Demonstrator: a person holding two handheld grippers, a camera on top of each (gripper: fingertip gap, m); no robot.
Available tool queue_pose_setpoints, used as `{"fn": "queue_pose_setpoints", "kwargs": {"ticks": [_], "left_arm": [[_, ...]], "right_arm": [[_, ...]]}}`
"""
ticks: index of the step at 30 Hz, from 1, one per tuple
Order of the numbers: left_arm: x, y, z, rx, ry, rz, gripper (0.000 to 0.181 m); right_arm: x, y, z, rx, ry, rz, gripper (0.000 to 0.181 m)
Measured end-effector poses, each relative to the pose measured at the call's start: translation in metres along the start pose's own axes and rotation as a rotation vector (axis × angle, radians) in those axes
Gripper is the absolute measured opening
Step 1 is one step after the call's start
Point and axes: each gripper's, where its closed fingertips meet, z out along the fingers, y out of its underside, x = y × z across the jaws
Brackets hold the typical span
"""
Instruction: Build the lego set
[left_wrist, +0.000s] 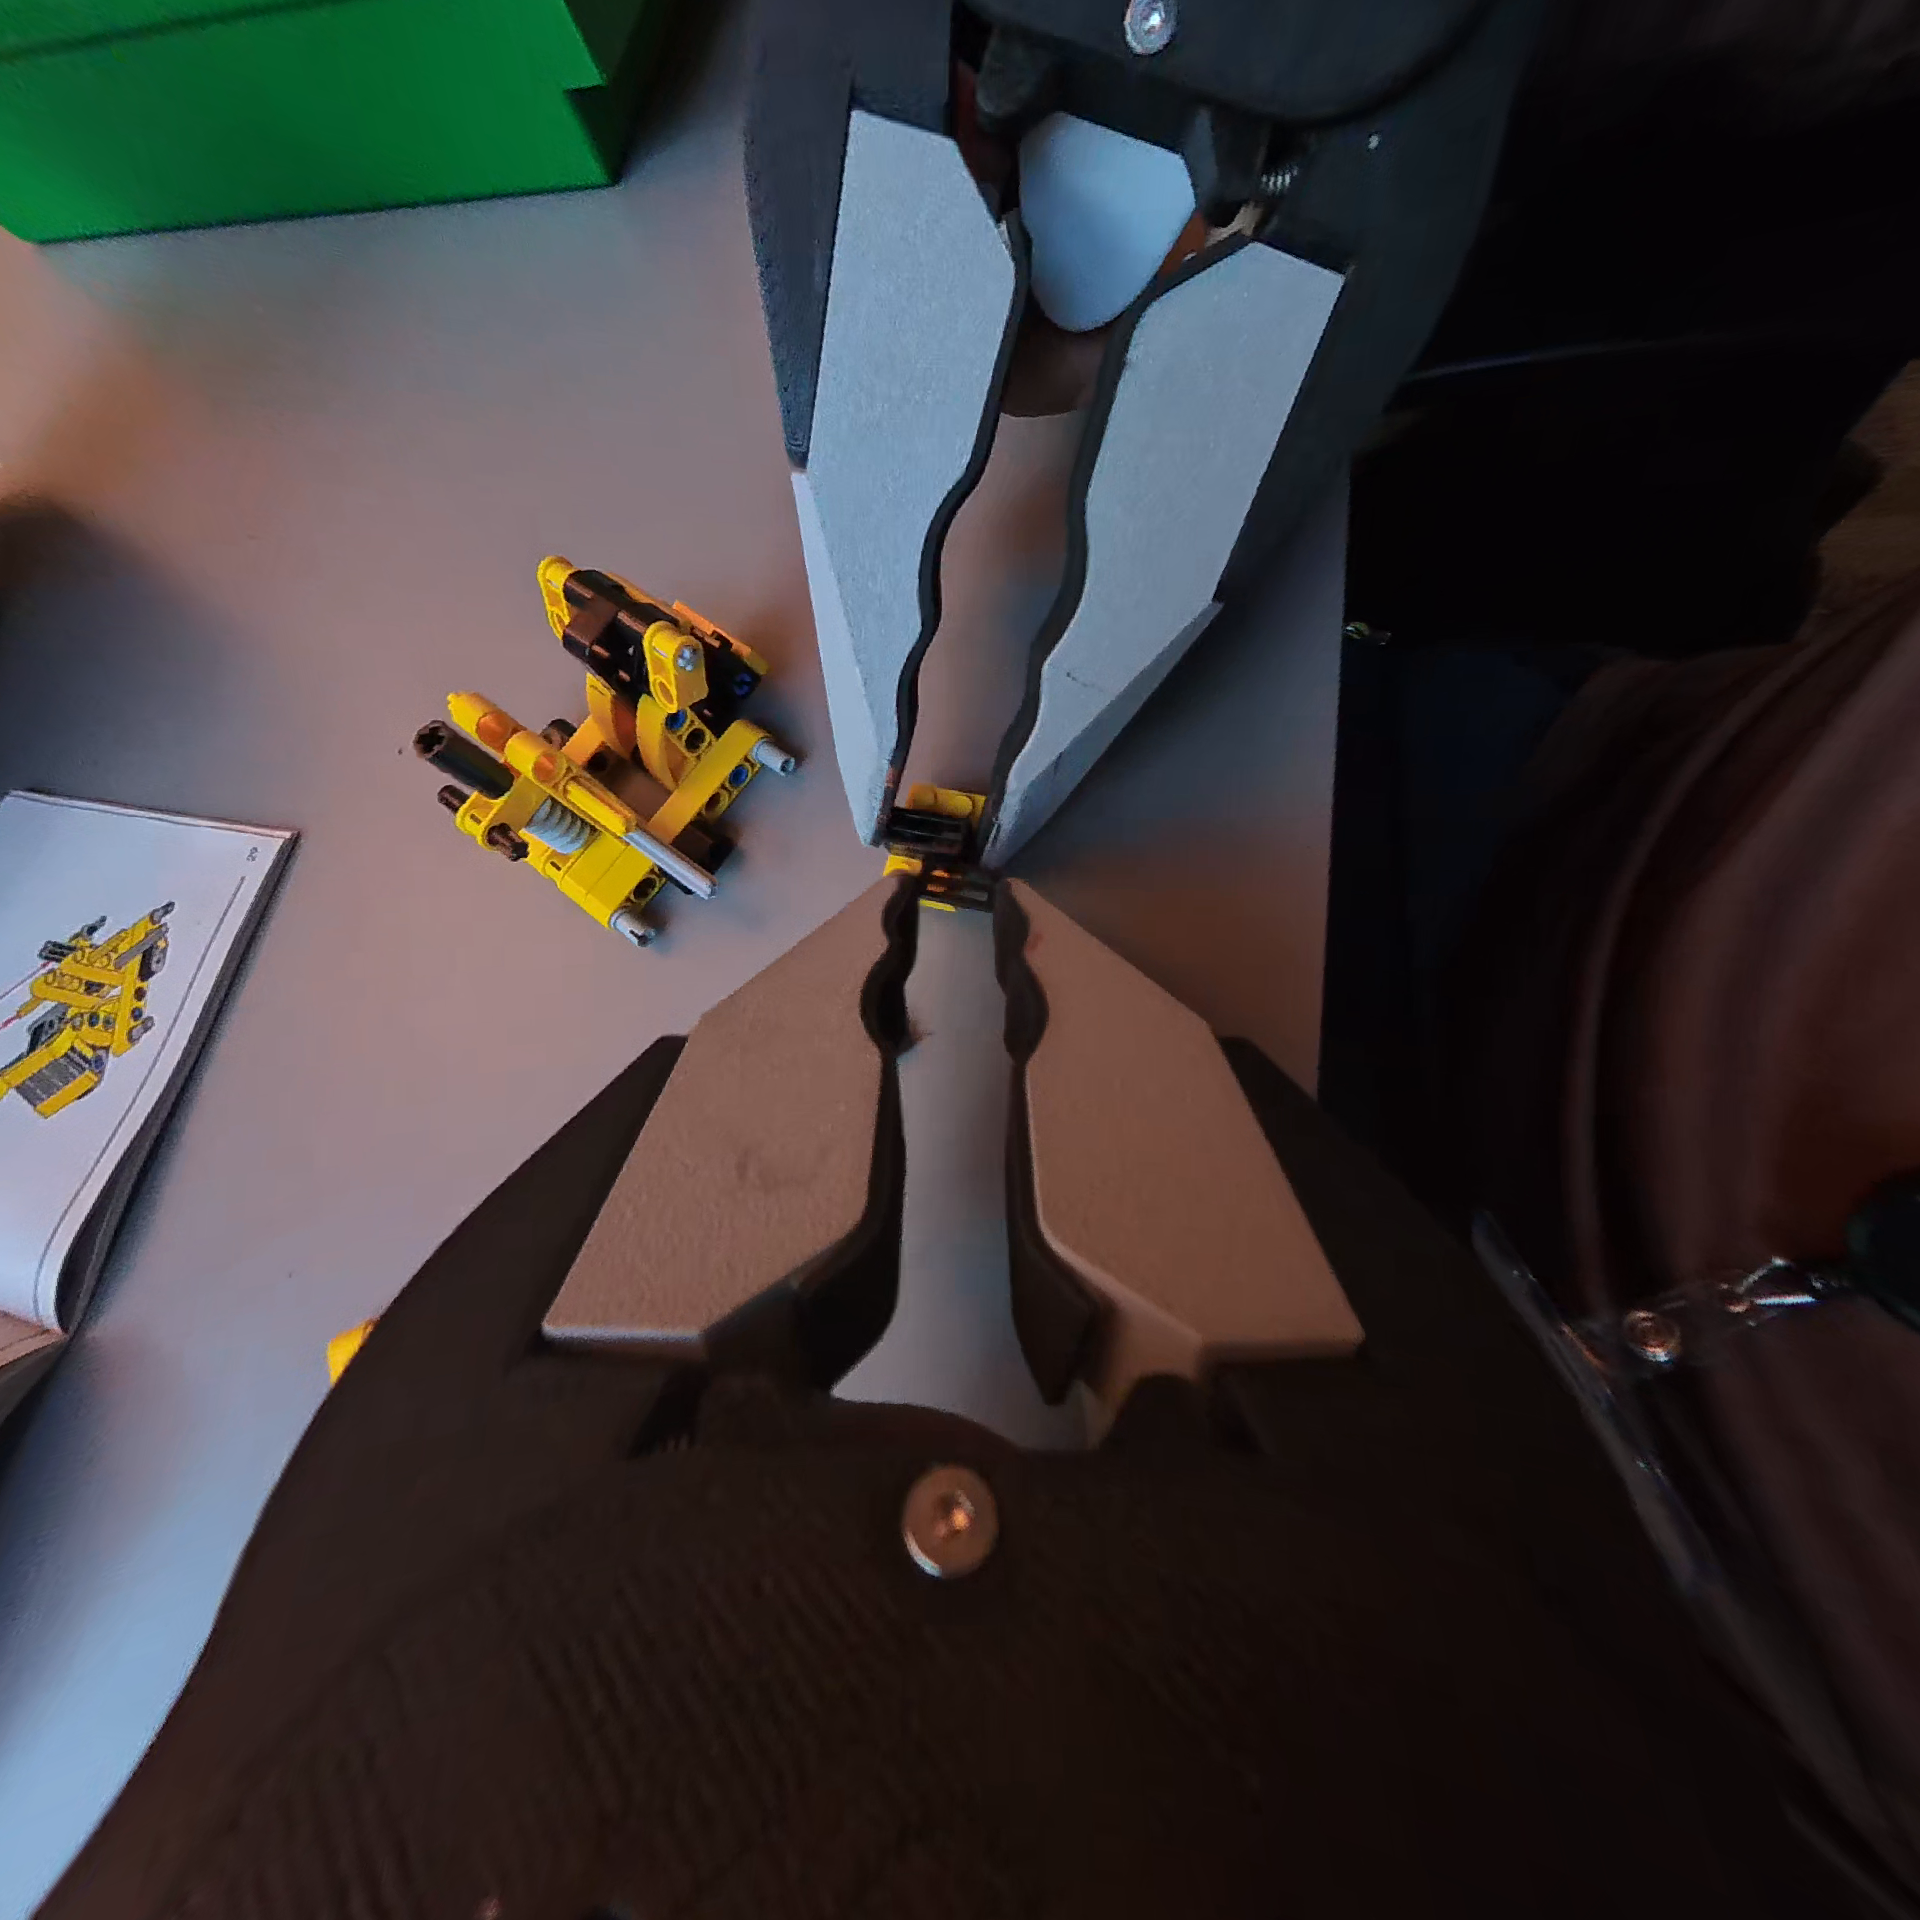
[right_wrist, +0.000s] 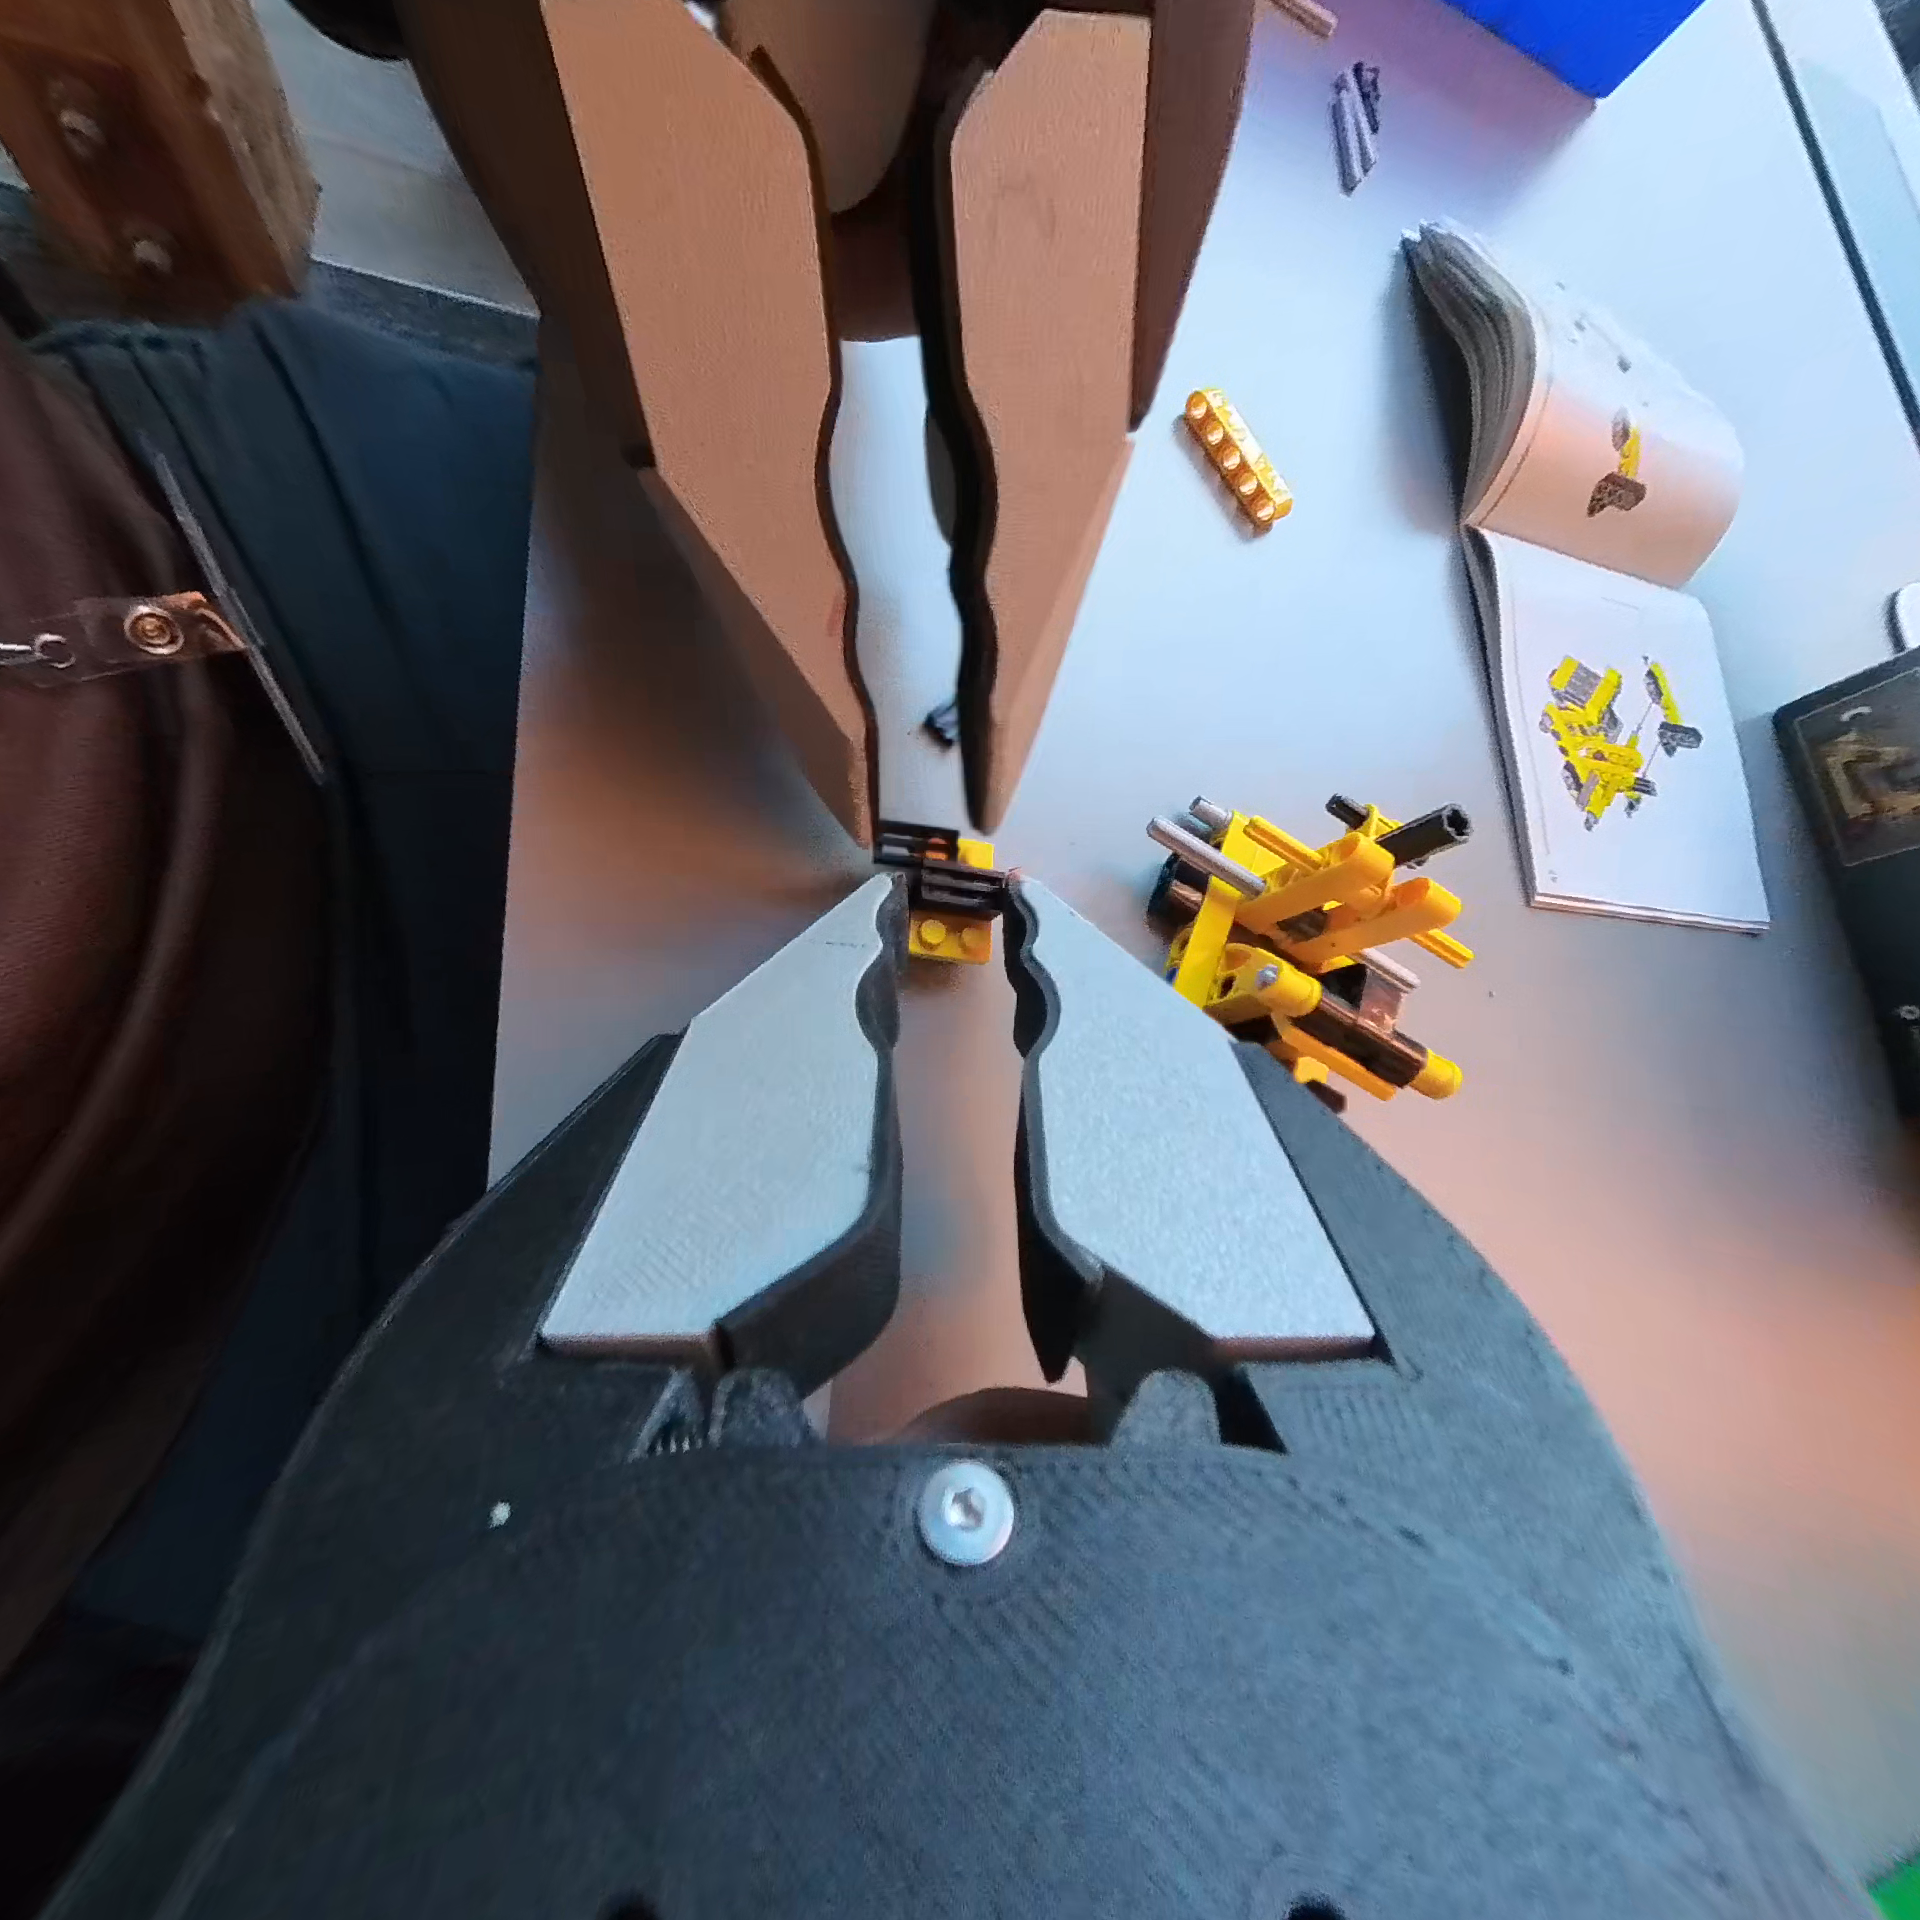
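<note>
A: Left gripper (left_wrist: 940, 902)?
B: Comes up from the bottom of its own frame, fingers nearly closed, tips pinching at centre.
A: Right gripper (right_wrist: 951, 896)?
B: Same in its view: enters from the bottom, narrow gap, tips clamped at centre.
A: Relative pose?
B: Tip to tip, pointing at each other; each shows in the other's frame, coming down from the top.
</note>
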Motion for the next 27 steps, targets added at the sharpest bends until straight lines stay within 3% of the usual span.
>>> {"fn": "queue_pose_setpoints", "kwargs": {"ticks": [2,7,12,21,27], "left_arm": [[-0.002,0.001,0.000,-0.012,-0.021,0.006,0.016],[0.005,0.001,0.001,-0.019,-0.011,0.051,0.006],[0.004,0.003,0.004,-0.047,-0.023,0.054,0.018],[0.006,0.004,0.003,-0.066,-0.059,0.141,0.012],[0.008,0.000,-0.003,0.010,0.144,-0.114,0.006]], "right_arm": [[-0.001,0.000,0.000,-0.001,-0.010,0.003,0.015],[-0.002,0.000,0.000,-0.001,-0.034,0.022,0.015],[-0.004,-0.002,-0.001,0.012,-0.060,0.038,0.015],[-0.007,-0.001,0.000,0.011,-0.070,0.015,0.015],[-0.009,-0.004,0.000,0.030,-0.034,-0.094,0.015]]}}
